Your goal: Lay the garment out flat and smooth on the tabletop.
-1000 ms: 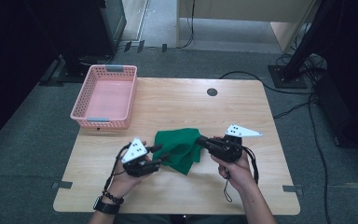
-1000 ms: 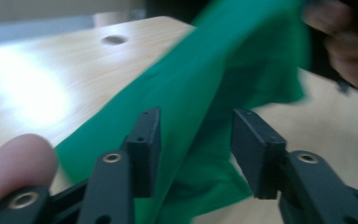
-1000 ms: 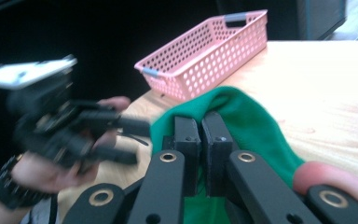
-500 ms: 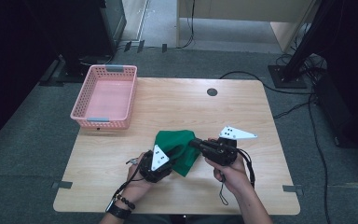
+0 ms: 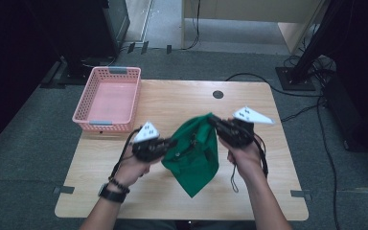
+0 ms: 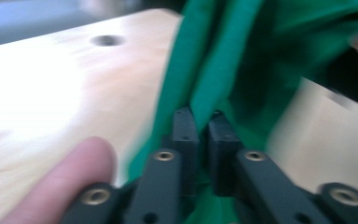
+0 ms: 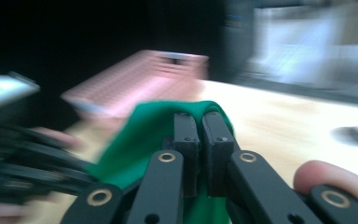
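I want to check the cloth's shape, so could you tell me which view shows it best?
The high view: the whole green cloth hangs between the left gripper and right gripper. The gripper views show close, blurred folds pinched by their jaws.

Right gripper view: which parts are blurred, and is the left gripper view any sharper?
Right gripper view: the pink basket and the left gripper smear with motion blur, while its black jaws stay crisp on the green cloth. Left gripper view: also soft, with glare washing out the table.
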Motion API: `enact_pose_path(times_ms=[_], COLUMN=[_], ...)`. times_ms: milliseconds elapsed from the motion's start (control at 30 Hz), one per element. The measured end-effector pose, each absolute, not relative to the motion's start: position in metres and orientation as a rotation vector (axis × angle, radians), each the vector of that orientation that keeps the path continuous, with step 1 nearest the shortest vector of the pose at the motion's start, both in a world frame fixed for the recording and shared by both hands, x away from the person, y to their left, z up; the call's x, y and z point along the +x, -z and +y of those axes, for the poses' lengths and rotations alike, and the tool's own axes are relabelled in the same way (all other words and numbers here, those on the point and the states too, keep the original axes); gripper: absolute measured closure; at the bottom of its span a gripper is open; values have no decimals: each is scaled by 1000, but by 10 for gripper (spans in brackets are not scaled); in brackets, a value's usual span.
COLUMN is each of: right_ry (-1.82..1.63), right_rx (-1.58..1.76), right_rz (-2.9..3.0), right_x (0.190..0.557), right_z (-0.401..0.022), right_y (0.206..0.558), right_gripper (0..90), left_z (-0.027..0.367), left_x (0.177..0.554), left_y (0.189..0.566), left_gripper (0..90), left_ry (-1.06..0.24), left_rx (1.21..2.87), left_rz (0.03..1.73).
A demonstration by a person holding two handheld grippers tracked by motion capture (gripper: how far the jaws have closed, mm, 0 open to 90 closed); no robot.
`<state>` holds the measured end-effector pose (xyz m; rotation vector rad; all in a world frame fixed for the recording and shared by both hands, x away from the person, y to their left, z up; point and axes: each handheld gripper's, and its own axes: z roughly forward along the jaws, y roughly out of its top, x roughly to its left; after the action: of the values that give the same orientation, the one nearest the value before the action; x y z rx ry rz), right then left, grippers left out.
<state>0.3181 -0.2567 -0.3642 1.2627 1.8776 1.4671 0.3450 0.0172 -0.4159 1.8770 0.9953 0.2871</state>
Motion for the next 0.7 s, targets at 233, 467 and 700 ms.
enact_pose_path(times_ms=[233, 467, 700], right_ry=[-1362, -1248, -1159], right_rx=[1592, 1485, 1457], right_rz=[1671, 1913, 2113], right_x=[372, 350, 329], right_z=[-298, -293, -267], right_y=[397, 433, 478], right_gripper=[562, 509, 477], left_z=[27, 13, 1], left_x=[366, 355, 348], left_y=[436, 465, 479], left_gripper=[426, 358, 343], left_ry=[-417, -394, -460], left_rx=[1802, 1896, 1955], left_rz=[1174, 1167, 1194])
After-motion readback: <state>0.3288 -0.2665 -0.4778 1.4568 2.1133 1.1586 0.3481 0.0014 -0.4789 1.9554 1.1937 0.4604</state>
